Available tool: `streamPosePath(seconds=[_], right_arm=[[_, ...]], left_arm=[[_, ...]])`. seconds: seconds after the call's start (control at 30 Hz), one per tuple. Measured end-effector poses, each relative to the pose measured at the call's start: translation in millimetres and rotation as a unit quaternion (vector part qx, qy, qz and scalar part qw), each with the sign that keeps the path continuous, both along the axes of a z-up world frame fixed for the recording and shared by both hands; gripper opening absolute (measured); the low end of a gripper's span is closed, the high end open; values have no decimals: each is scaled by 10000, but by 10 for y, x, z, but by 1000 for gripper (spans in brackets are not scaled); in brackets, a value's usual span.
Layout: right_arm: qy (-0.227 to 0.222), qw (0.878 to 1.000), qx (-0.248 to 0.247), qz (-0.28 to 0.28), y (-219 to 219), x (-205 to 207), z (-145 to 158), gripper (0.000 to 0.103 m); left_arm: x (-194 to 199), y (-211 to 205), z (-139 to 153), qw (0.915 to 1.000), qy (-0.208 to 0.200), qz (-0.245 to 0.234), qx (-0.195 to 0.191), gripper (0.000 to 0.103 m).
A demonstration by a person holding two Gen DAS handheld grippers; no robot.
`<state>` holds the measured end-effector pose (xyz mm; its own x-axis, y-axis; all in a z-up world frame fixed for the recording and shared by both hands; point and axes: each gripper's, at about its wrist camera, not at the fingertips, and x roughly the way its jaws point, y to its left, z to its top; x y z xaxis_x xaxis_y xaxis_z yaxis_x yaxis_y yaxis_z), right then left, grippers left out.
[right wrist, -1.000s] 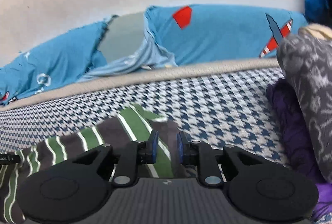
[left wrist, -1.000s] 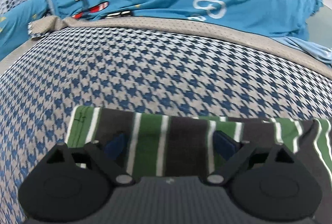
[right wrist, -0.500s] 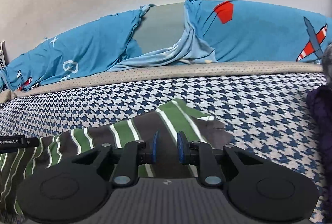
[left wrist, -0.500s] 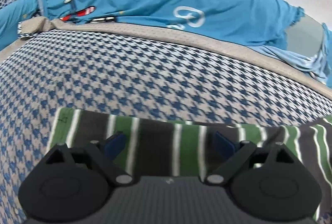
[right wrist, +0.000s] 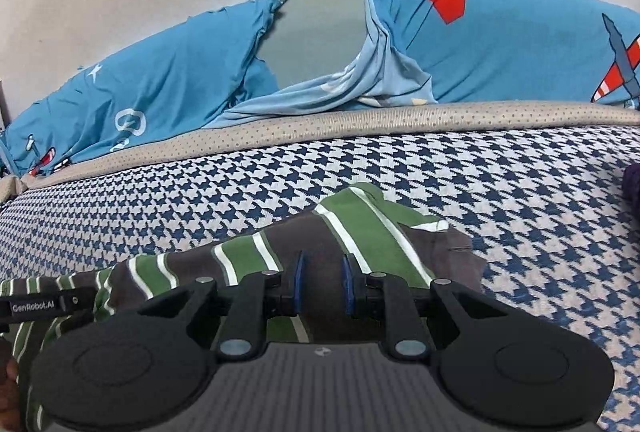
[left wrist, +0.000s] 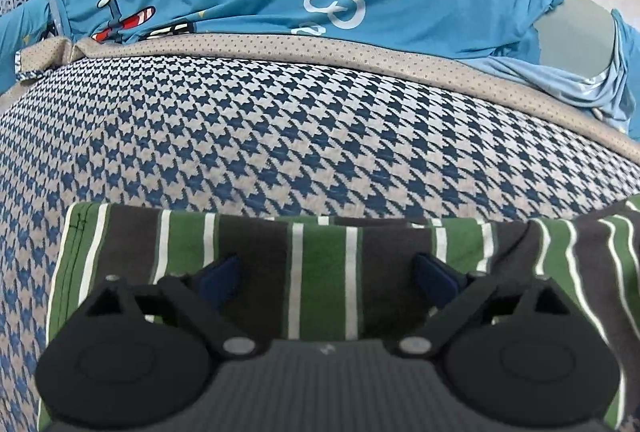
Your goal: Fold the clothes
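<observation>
Left hand-held gripper [left wrist: 328, 276]: jaws wide and opening, empty, hovering over flat end of striped garment [left wrist: 320, 256] lying on houndstooth bed cover [left wrist: 280, 135]. Right hand-held gripper [right wrist: 323, 286]: jaws narrow; looks pinched on raised fold of garment, contact not clear. To fold well: left lets cloth settle flat, right carries its end over, edges aligned, no drag.
</observation>
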<state>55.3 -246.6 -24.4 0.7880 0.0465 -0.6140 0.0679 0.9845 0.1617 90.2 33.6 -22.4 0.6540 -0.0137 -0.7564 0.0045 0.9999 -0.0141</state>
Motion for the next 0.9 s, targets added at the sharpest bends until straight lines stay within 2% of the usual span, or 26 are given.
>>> streamPosePath(seconds=[0.1, 0.67, 0.9], right_arm=[[48, 9999, -50, -82, 42, 81, -41, 18], [36, 9992, -62, -401, 93, 277, -112, 19], [30, 9993, -96, -367, 101, 256, -65, 22]], left_arm=[[32, 1, -25, 10000, 14, 30, 80, 102], [126, -34, -46, 9998, 70, 74, 182, 103], [94, -37, -2, 9997, 147, 30, 194, 103]])
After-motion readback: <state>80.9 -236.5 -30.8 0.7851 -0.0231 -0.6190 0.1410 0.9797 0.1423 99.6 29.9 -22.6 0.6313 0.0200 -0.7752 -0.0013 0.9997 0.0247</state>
